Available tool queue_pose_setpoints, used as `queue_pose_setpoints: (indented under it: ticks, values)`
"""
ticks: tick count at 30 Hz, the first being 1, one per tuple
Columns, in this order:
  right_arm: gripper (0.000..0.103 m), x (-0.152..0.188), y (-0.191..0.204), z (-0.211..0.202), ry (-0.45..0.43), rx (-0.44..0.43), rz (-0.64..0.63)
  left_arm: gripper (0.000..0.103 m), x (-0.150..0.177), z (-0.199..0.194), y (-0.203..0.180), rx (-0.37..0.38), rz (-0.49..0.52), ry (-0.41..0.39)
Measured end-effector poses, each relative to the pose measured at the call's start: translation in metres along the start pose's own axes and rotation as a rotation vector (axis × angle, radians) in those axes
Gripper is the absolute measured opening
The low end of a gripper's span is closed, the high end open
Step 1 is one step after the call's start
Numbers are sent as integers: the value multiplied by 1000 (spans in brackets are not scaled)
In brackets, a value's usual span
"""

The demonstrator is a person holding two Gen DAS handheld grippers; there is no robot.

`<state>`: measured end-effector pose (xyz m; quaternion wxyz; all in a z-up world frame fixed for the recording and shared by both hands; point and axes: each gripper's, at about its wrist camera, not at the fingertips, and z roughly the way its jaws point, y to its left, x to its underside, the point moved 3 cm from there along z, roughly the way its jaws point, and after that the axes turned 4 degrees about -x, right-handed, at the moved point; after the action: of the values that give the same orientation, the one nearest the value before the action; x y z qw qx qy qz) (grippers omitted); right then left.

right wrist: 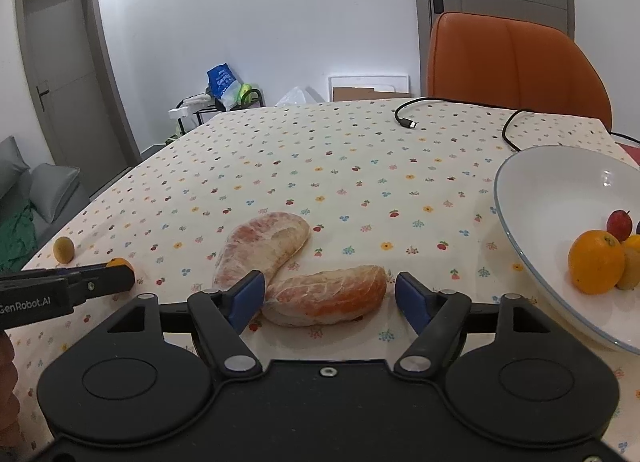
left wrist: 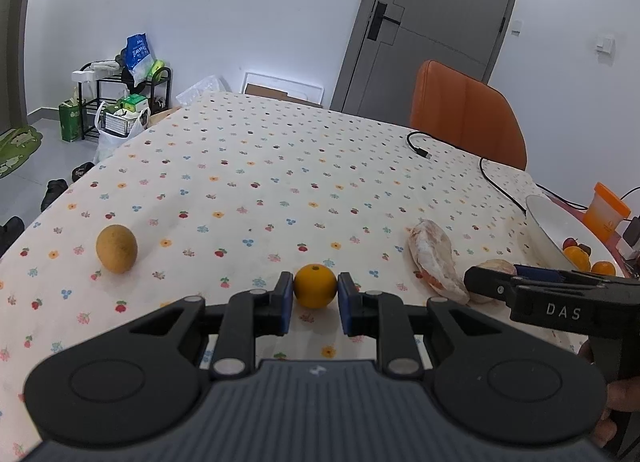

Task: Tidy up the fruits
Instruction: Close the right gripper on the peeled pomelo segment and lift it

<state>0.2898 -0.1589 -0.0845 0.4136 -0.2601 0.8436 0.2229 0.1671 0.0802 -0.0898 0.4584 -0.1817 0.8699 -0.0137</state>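
My left claw [left wrist: 315,294] is clamped on the small orange [left wrist: 315,286] – both blue pads [left wrist: 285,302] press its sides, and it sits low over the flowered counter [left wrist: 280,181]. A brownish fruit [left wrist: 116,248] lies well apart to the left. My right claw [right wrist: 329,298] stands wide apart around the near pomelo wedge [right wrist: 326,296]; its left pad [right wrist: 246,296] is just at the wedge's end, while the right pad is clear of it. A second wedge [right wrist: 262,248] lies just behind, touching the first. To the right I see the white bowl [right wrist: 516,197] – it holds an orange [right wrist: 596,262], a red fruit [right wrist: 619,224] and others I can't make out. A black cable [right wrist: 404,117] trails across the far counter.
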Motion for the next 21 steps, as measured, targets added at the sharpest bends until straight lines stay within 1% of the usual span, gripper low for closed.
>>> queue_pose_setpoints:
  ticks: [3, 6, 11, 14, 15, 16, 17, 19, 21]
  values:
    - [62, 0, 0, -2, 1, -17, -11, 22, 0, -2, -3, 0, 6, 1]
    - [57, 0, -1, -5, -2, -27, -12, 22, -2, -5, -7, 3, 14, -8]
    - [56, 3, -4, -14, -8, -36, -13, 22, -3, -8, -17, 13, 28, -15]
    - [56, 3, -6, -21, -26, -38, 0, 22, -4, -10, -26, 23, 46, -21]
    - [54, 3, -7, -24, -34, -40, 3, 22, -4, -11, -29, 26, 52, -24]
    - [30, 2, -9, -28, -41, -35, 5, 22, -5, -11, -32, 31, 56, -26]
    - [26, 0, -13, -31, -42, -39, 20, 22, -6, -11, -35, 34, 59, -29]
    - [22, -2, -20, -36, -50, -62, 59, 22, -8, -11, -41, 44, 69, -33]
    - [19, -2, -24, -39, -50, -42, 48, 22, -9, -11, -46, 50, 70, -36]
